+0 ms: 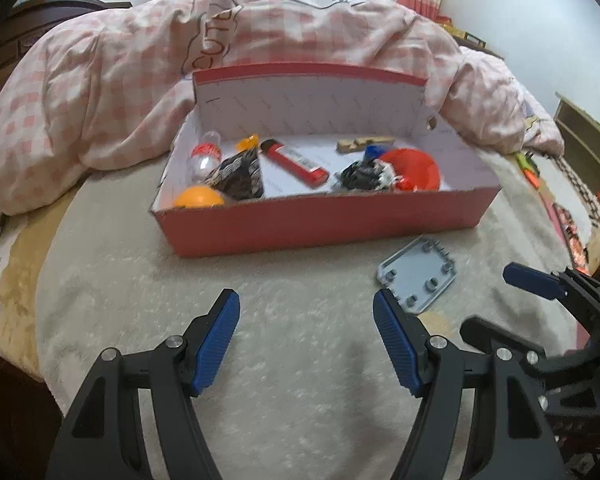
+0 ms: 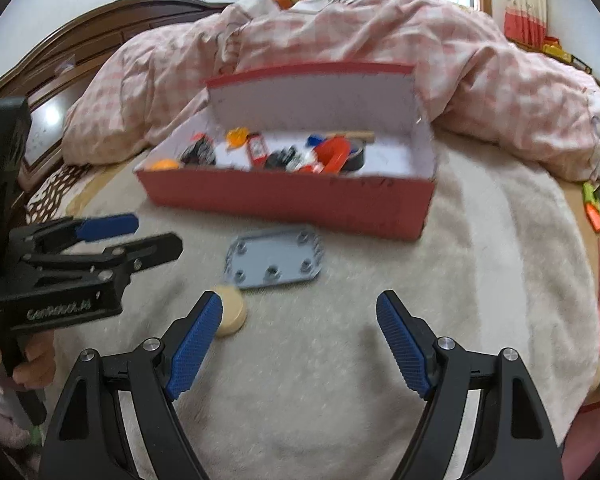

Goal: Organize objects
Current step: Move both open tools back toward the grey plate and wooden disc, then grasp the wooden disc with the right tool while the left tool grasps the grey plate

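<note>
Grey plate (image 2: 274,258) and tan disc (image 2: 230,314) lie loose on blanket (image 2: 480,240) just before red box (image 2: 284,200), likely next to go in; right gripper (image 2: 300,340) wide, empty, aimed between them; left gripper (image 1: 306,344) wide, empty.

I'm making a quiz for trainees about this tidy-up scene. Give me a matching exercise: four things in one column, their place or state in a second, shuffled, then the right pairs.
Things:
1. grey plate
2. orange ball
3. cream disc
4. right gripper

Places or states:
A. inside the red box, at its left end
B. open, nothing between its fingers
C. flat on the blanket, in front of the box
D. on the blanket, beside a blue finger pad

Pairs: 1-C, 2-A, 3-D, 4-B
</note>
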{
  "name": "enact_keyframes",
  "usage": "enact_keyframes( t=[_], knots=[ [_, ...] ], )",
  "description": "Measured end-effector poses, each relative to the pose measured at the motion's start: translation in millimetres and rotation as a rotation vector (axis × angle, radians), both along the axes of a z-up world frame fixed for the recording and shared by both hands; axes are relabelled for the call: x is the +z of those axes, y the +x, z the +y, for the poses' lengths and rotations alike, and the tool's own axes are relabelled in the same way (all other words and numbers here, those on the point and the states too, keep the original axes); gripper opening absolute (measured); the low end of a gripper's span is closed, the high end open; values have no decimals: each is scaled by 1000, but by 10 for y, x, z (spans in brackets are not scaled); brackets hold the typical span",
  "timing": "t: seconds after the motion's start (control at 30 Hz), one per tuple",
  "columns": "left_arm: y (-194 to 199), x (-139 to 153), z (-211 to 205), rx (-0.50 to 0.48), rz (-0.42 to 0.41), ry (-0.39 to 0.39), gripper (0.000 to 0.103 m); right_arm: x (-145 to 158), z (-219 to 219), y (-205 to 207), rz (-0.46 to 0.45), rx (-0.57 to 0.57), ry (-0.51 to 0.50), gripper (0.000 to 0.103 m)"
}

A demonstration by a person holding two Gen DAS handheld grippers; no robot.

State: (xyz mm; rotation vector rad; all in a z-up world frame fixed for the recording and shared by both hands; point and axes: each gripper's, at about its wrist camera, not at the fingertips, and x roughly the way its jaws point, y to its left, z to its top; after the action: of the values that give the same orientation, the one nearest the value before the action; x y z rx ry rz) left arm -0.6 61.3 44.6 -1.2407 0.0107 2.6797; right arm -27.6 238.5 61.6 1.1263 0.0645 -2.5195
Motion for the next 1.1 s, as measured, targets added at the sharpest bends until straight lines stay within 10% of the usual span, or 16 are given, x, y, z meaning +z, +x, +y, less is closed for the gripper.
enact_keyframes(
  t=[0.37,0.6,1.1],
  knots=[
    [-24,-93,-222,67,-28,35,70,-139,-345,70,-3,64,27,76],
    [-27,-127,-169,58,-43,35,70,-146,-356,71,29,45,50,33],
    [-152,-37,340,28,-122,184,70,-35,379,20,32,-120,22,33]
  ],
)
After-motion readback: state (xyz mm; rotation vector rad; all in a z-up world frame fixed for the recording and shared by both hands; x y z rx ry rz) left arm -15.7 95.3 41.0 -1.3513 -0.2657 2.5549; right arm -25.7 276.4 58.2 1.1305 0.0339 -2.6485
